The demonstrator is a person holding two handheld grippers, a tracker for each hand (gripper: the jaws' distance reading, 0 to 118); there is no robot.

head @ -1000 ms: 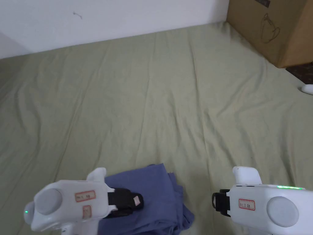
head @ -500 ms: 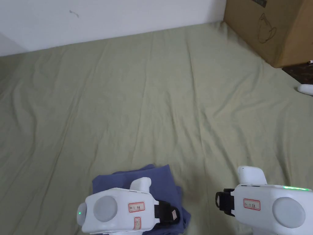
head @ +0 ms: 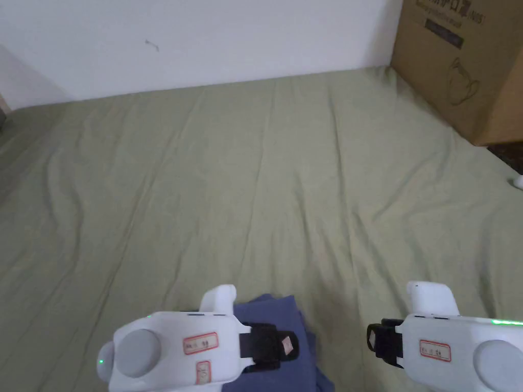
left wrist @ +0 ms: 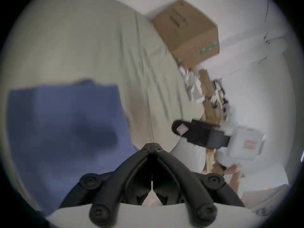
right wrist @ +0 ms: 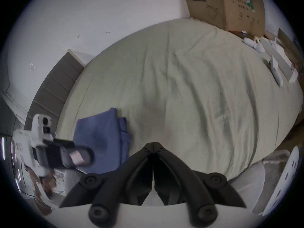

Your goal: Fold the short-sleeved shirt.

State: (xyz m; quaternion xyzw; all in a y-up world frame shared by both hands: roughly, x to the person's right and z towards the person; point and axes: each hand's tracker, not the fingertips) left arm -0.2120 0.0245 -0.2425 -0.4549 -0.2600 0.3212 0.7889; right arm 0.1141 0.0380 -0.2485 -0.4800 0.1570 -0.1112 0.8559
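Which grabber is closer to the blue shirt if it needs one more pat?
Probably the left gripper. It hangs right over the folded blue shirt on the green bedsheet, jaws shut on nothing. The right gripper sits off to the side above bare sheet.

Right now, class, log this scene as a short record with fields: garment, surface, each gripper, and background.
garment: blue shirt, folded into a compact stack
surface: green bedsheet, creased
left gripper: shut, empty, above the shirt
right gripper: shut, empty, to the side of the shirt
background: cardboard box at the sheet's far corner, white wall
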